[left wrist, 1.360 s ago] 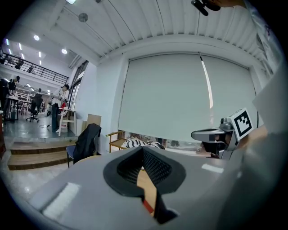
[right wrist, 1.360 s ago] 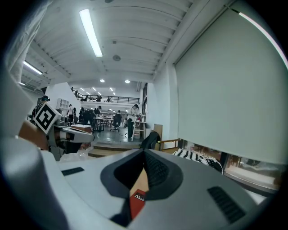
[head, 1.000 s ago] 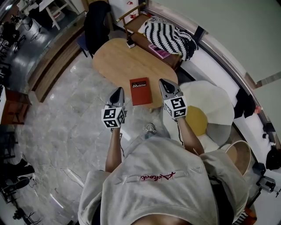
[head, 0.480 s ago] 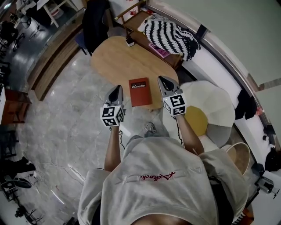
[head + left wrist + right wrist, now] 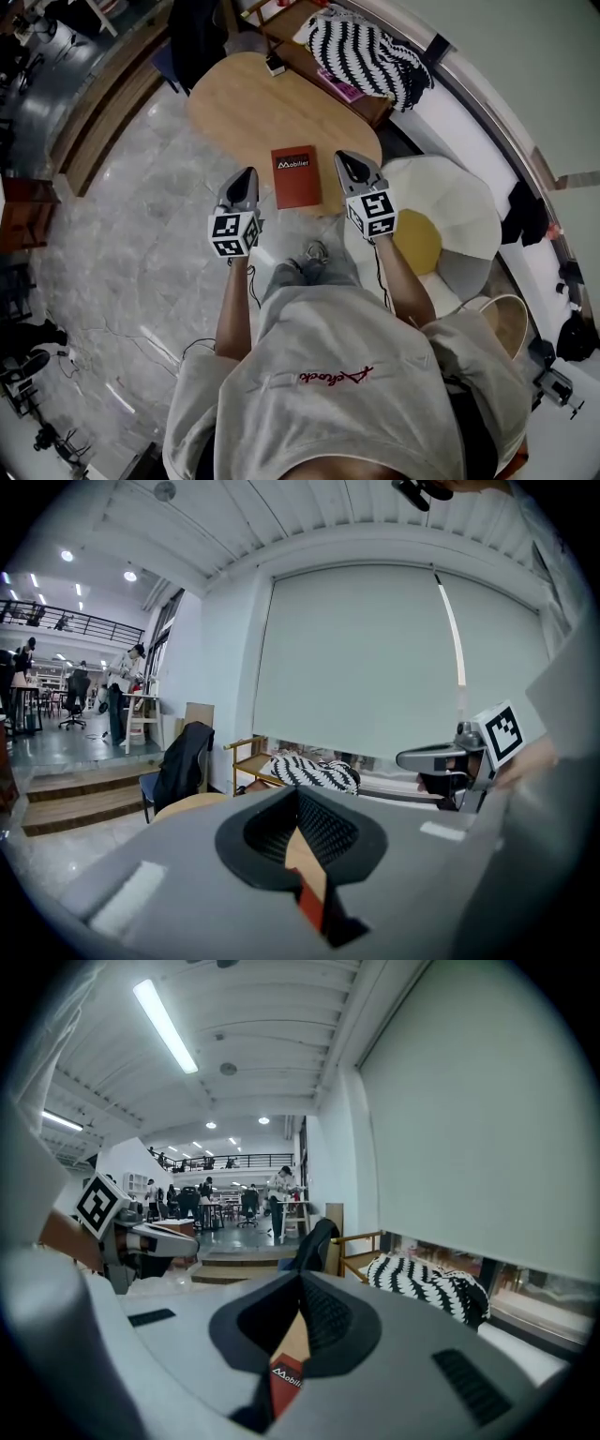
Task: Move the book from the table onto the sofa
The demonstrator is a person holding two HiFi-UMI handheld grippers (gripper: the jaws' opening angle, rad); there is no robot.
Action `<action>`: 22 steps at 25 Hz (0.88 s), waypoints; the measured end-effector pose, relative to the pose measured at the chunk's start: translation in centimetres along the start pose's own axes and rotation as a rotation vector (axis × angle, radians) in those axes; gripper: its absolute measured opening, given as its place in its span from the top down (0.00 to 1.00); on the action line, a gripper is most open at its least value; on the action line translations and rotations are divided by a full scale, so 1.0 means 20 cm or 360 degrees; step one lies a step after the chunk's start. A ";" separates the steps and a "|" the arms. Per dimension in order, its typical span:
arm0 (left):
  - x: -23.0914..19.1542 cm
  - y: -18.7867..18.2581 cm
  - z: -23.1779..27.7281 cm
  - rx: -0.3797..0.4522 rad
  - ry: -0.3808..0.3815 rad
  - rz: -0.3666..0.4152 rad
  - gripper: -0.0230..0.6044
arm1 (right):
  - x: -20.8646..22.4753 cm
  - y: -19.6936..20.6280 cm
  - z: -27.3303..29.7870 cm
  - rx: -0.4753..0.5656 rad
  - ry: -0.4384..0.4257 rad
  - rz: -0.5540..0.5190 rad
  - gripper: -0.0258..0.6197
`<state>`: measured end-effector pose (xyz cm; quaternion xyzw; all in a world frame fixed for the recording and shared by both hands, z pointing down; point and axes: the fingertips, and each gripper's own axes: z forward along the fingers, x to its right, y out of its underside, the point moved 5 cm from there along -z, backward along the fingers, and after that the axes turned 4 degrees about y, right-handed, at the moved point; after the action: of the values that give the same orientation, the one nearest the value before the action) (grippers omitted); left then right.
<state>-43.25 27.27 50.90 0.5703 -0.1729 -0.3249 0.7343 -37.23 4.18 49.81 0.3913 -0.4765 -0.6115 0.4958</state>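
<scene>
Marble floor (image 5: 122, 234) spreads to the left in the head view, and an oval wooden surface (image 5: 244, 108) stands on it. A black-and-white striped blanket (image 5: 366, 56) lies on a wooden rack at its far side, and a white sofa (image 5: 459, 206) with a yellow cushion (image 5: 417, 242) stands to the right. A red book (image 5: 296, 175) lies flat at the near edge of the surface. Both forearms reach forward from a grey shirt (image 5: 328, 375). The left gripper (image 5: 247, 174) is left of the book and the right gripper (image 5: 345, 163) is right of it. Both point away from the person, both are clear of the cover, and the jaws of each are closed on nothing. Compared with a second ago, the surface, the book and both grippers sit higher in this view, and more of the person's legs and one shoe (image 5: 315, 253) show below the book. The book keeps its place on the surface and the grippers flank it as before, jaws as tight as they were. The left gripper view looks nearly level across the room. Its jaws meet with nothing between them, and a sliver of wood and red book (image 5: 311, 907) shows below them. The right gripper reaches in from the right, with the striped blanket and a pale roller blind (image 5: 375, 658) beyond. The right gripper view also shows jaws pressed together and empty. The book's white-lettered corner (image 5: 286, 1380) is just below them, the left gripper is at the left, and the blanket is far right.
</scene>
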 end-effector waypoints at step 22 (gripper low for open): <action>-0.27 0.32 0.10 -0.0178 0.0108 -0.0067 0.95 | -0.14 0.39 0.23 -0.0239 0.0063 0.0084 0.95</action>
<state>-46.63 30.29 58.23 0.5425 -0.1176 -0.3299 0.7635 -39.30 7.44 58.47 0.3523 -0.4296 -0.6245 0.5489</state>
